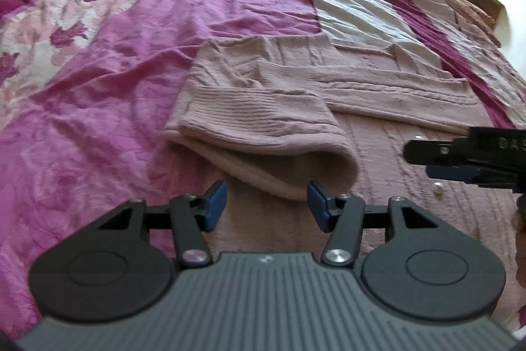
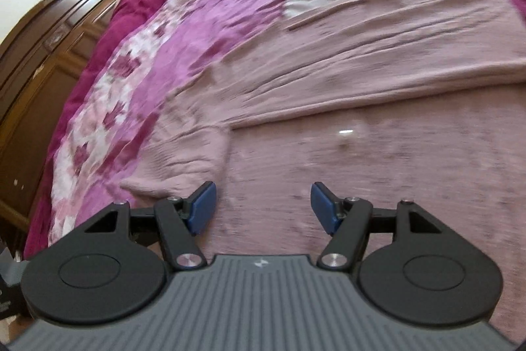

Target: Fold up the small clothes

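pink knit sweater (image 1: 263, 107) lies flat on the bed, sleeve folded across its body, rolled cuff end just ahead of the left gripper (image 1: 266, 204). left jaws wide apart, nothing between them, blue pads (image 1: 215, 204) hovering at the cuff's near edge. right gripper (image 2: 261, 208) also spread wide and empty, low over the sweater's body (image 2: 361, 180); view blurred. in the left view it shows at the right edge (image 1: 437, 160). purple floral bedspread (image 1: 98, 94) off to the left, wooden headboard (image 2: 49, 55) further left.
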